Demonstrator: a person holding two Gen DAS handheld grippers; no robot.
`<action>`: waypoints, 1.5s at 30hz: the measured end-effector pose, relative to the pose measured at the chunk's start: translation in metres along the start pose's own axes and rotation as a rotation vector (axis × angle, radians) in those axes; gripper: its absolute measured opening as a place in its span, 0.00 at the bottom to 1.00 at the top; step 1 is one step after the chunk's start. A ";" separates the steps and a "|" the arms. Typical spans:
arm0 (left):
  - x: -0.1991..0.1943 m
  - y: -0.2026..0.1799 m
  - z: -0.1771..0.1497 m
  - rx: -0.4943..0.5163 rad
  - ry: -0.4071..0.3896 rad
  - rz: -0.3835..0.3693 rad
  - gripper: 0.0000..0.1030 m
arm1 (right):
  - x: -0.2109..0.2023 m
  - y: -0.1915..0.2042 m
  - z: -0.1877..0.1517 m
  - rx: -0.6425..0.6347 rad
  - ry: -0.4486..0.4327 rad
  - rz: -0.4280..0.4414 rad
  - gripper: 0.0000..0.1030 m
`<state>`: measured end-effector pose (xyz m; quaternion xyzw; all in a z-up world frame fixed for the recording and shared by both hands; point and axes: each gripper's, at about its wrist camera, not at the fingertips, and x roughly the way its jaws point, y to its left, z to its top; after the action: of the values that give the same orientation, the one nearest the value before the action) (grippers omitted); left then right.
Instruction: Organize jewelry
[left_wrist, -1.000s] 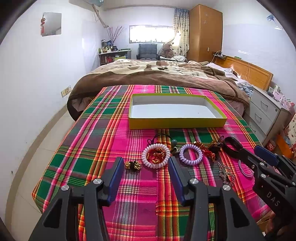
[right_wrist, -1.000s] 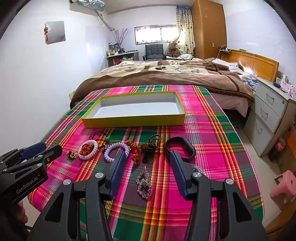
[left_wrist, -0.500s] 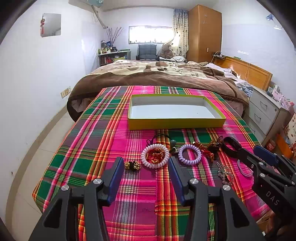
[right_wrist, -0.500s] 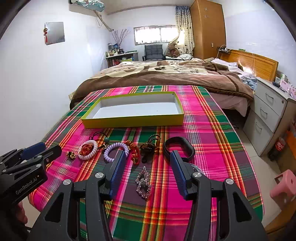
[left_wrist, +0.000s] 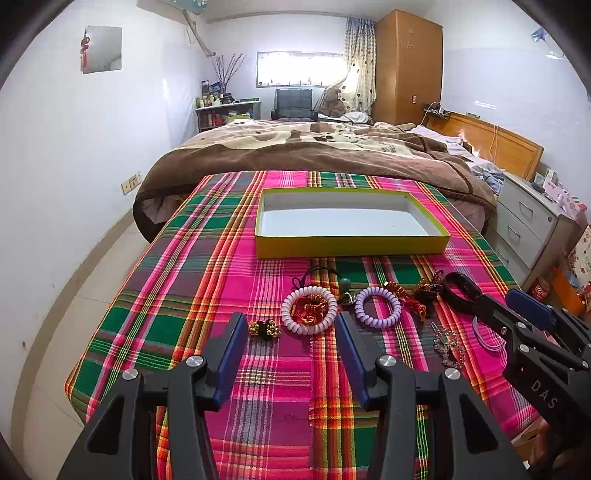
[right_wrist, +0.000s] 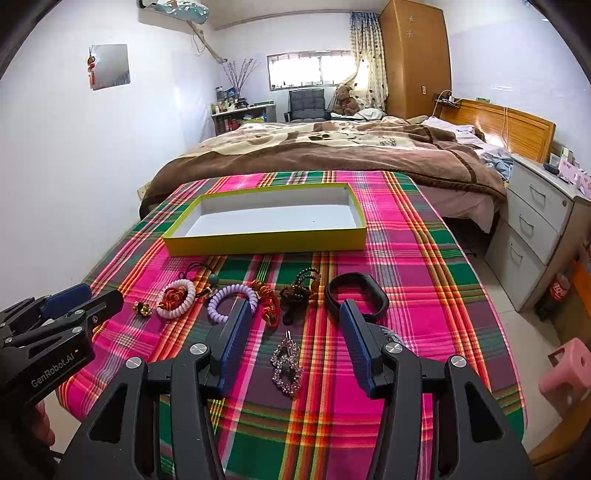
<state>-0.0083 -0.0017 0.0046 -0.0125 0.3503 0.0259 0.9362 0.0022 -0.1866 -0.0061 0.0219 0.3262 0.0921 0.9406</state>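
An empty yellow tray (left_wrist: 351, 247) (right_wrist: 266, 242) sits at mid-table on the plaid cloth. In front of it lies a row of jewelry: a gold-bead piece (left_wrist: 264, 328), a white coil bracelet (left_wrist: 309, 304) (right_wrist: 176, 299) with a red knot inside, a purple coil bracelet (left_wrist: 377, 307) (right_wrist: 231, 297), red cord (right_wrist: 269, 304), dark beads (right_wrist: 297, 293), a black band (right_wrist: 356, 295) and a rhinestone clip (right_wrist: 286, 363) (left_wrist: 448, 347). My left gripper (left_wrist: 290, 325) is open, just short of the white bracelet. My right gripper (right_wrist: 291, 314) is open above the clip.
The plaid-covered table (left_wrist: 184, 295) ends at a near edge below the grippers. A bed with a brown blanket (left_wrist: 314, 151) stands behind it. White drawers (right_wrist: 535, 236) and a pink stool (right_wrist: 569, 369) are on the right.
Both views have shifted only slightly; the jewelry and tray have not moved, and both grippers remain open.
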 end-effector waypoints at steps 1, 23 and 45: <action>0.000 0.000 0.000 -0.001 0.001 0.000 0.47 | 0.000 0.000 0.000 0.001 0.000 0.000 0.49; 0.009 0.007 0.000 -0.010 0.028 -0.011 0.47 | 0.005 -0.001 0.000 0.007 0.013 0.005 0.49; 0.051 0.054 -0.009 -0.076 0.144 -0.116 0.47 | 0.014 -0.081 -0.018 0.051 0.098 -0.103 0.50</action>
<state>0.0216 0.0540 -0.0359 -0.0698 0.4141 -0.0159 0.9074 0.0147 -0.2643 -0.0375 0.0245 0.3749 0.0361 0.9260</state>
